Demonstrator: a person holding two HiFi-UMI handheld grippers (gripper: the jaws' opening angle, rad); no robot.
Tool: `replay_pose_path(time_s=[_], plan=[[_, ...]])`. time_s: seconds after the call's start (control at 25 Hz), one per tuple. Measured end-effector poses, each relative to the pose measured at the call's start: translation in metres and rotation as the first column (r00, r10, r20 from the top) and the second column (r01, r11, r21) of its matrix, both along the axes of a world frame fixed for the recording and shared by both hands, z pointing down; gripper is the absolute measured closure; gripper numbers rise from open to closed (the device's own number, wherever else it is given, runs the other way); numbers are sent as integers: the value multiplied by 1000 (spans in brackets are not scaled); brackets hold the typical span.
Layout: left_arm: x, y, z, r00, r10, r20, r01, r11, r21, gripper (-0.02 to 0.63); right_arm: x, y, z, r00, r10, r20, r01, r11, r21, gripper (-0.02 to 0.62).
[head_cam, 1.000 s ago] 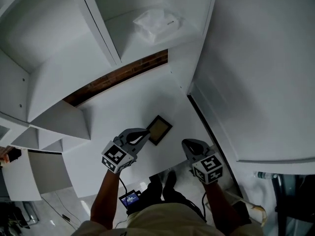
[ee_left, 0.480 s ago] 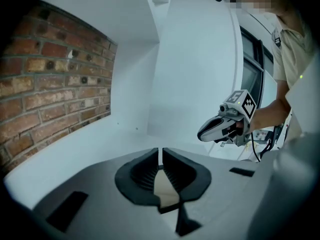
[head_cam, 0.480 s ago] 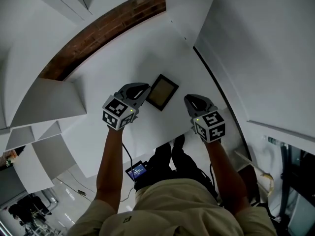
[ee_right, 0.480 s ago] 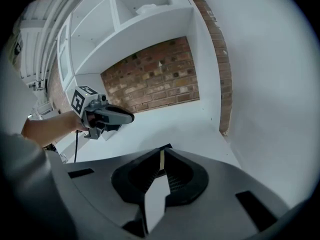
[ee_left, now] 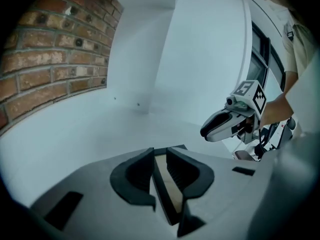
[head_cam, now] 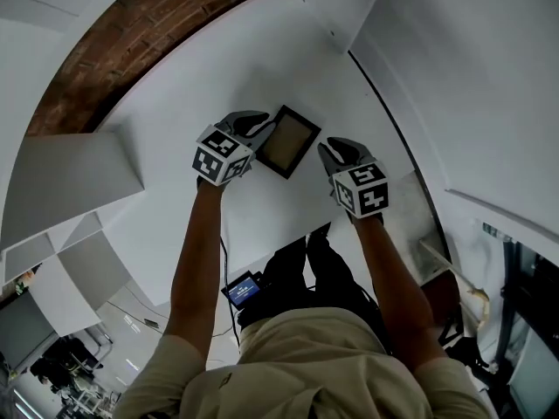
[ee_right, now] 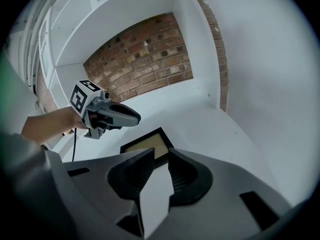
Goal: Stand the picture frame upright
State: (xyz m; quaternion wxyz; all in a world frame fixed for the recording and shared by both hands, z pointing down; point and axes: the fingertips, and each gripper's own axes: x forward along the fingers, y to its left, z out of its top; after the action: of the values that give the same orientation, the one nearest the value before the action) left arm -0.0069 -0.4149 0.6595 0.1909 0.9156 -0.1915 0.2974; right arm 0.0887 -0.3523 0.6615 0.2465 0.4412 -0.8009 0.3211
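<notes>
1. Currently my left hand-held gripper (ee_left: 160, 158) is released, its jaws slightly apart. The edge of the black-rimmed rectangular picture frame (head_cam: 288, 141) with its tan panel shows between them, but I cannot tell whether they touch it.
2. The frame lies flat on the white table (head_cam: 210, 68), between my two grippers.
3. My right hand-held gripper (ee_right: 161, 156) is released and empty, just beside the frame.
4. A red brick wall (head_cam: 131, 33) backs the table.
</notes>
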Motion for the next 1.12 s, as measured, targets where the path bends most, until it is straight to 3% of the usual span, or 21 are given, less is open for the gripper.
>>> replay_pose_path(time_s=[0.44,0.8,1.12], plan=[[5,-12,55,995,47,92,-35,991,-131,512,-4,-15,40,997,63,36,-59,993,-102,478],[14,-6,62,998,53,39,-42,972,-231,512,-12,-19,61,989,105,100,-82,974,-213,460],[16,-4,60,999,31,36,-22,973,-229,512,-15,-19,59,983,125,138,-94,973,-210,457]])
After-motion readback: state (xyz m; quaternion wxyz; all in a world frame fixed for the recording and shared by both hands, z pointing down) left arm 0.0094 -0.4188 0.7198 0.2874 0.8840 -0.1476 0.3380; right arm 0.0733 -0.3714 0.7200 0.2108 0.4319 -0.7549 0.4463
